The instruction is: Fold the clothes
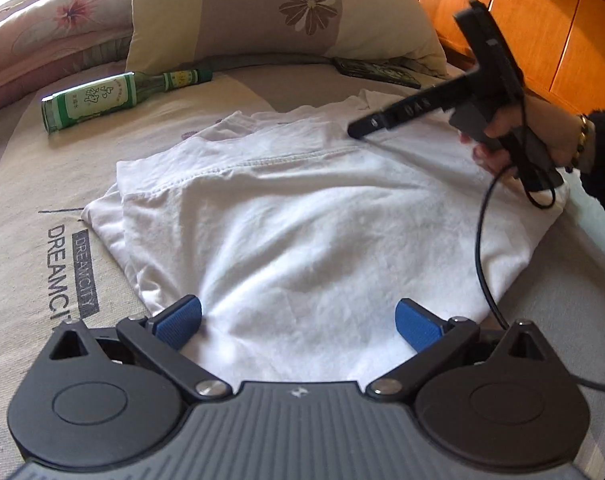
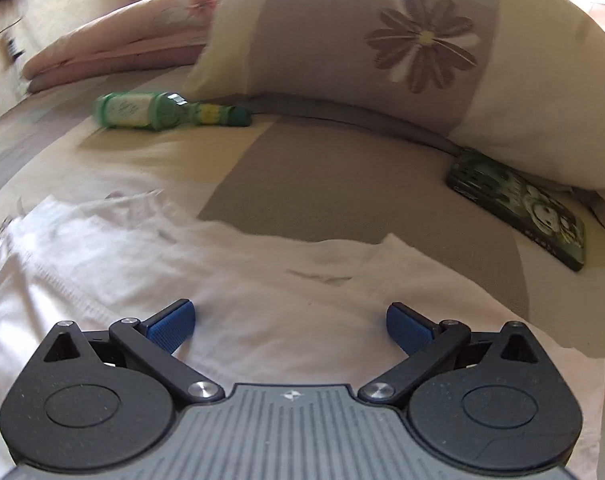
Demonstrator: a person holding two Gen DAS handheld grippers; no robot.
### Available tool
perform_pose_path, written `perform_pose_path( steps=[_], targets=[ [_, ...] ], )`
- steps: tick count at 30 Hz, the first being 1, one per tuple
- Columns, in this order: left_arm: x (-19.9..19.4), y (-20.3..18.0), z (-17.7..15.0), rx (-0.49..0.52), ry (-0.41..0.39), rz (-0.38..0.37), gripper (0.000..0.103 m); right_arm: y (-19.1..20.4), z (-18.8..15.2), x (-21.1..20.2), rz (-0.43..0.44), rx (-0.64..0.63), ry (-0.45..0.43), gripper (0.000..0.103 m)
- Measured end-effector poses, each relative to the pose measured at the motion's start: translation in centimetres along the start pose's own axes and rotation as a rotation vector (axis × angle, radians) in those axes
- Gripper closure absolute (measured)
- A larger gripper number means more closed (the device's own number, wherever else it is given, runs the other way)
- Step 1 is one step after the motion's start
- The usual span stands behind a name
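Blue-padded left gripper [image 1: 298,326] and right gripper [image 2: 290,326], both wide open, empty, over my partly folded white cotton garment [image 1: 302,216]: I'd pinch matching corners, fold evenly.

Soft matt white cotton shirt [image 1: 302,216] mid-frame, glossy green glass bottle [image 1: 118,98] upper left, shiny orange wooden headboard [image 1: 522,20] upper right.

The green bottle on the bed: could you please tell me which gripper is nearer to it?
Right, as far as I can judge. The right gripper hovers over the white garment's far edge, facing the green bottle. The left gripper sits at the garment's near edge, farther back.
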State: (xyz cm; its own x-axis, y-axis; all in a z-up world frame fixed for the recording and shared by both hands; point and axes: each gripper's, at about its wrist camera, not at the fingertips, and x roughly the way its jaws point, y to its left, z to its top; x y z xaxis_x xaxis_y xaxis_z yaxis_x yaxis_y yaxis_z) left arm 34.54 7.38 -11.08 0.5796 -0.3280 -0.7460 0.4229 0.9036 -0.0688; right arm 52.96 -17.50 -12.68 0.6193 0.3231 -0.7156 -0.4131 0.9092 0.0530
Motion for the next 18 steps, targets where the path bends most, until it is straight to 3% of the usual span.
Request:
perform_pose_path(
  steps=[4, 8, 11, 13, 18],
  targets=[
    [-0.9, -0.7, -0.2, 0.034, 0.039, -0.017, 0.001, -2.6, 0.1, -1.4, 0.021, 0.122, -0.019, 0.000],
    [-2.3, -1.1, -0.6, 0.067, 0.047, -0.038, 0.001, -3.7, -1.6, -4.8, 0.029, 0.124, -0.035, 0.000],
    [-3.7, -0.5, -0.7, 0.022, -0.014, -0.077, 0.001, -3.9, -3.8, -8.0, 0.063, 0.114, -0.033, 0.000],
    [-3.4, -0.2, -1.2, -0.021, 0.010, -0.102, 0.001, -3.7, -5.6, -10.1, 0.079, 0.101, -0.038, 0.000],
    [-4.1, -0.6, -3.2, -0.046, 0.068, -0.081, 0.001, -3.6, -10.8, -14.1, 0.035, 0.087, -0.009, 0.000]
  ],
)
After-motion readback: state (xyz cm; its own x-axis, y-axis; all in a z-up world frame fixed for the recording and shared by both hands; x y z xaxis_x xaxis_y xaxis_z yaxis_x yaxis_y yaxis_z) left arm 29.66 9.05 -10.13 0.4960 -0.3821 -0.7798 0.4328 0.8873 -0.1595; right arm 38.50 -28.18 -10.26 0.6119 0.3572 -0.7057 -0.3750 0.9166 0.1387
